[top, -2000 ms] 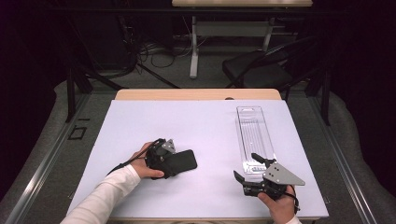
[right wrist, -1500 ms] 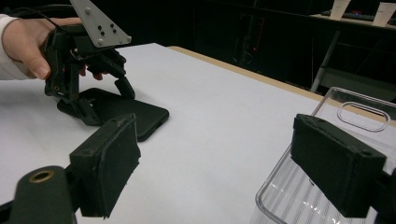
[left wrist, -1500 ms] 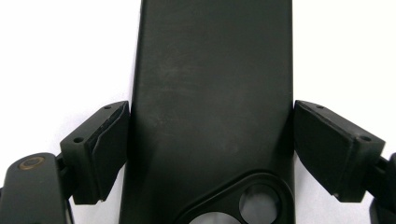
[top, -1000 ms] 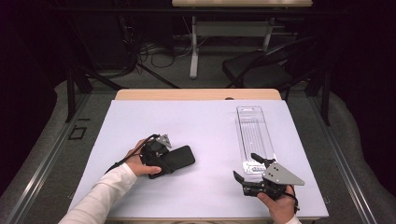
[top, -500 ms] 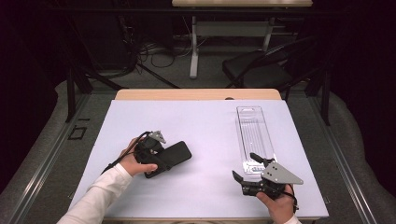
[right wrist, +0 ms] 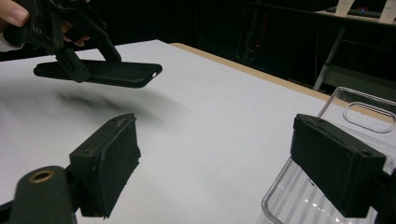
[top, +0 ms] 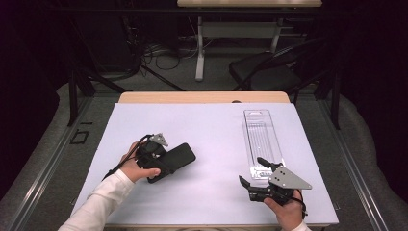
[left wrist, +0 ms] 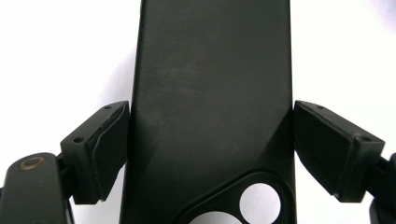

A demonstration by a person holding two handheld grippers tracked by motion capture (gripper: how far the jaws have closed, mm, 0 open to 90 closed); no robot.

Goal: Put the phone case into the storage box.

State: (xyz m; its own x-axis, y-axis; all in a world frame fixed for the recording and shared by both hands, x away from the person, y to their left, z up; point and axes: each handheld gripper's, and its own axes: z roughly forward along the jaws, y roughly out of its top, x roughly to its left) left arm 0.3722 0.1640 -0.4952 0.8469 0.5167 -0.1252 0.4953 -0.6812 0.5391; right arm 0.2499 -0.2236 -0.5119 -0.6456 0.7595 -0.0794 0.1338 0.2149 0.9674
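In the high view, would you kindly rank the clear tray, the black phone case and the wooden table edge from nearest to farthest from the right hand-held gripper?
1. Clear tray, just beyond the right hand-held gripper.
2. Black phone case, to its left, in the left hand-held gripper.
3. Wooden table edge, along the far side.

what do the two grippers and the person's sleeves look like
Both grippers are black. The left gripper and right gripper each carry a grey three-cornered plate on top and blocky black jaws faced with flat pads. A black cable trails from the left one. The sleeve is white.
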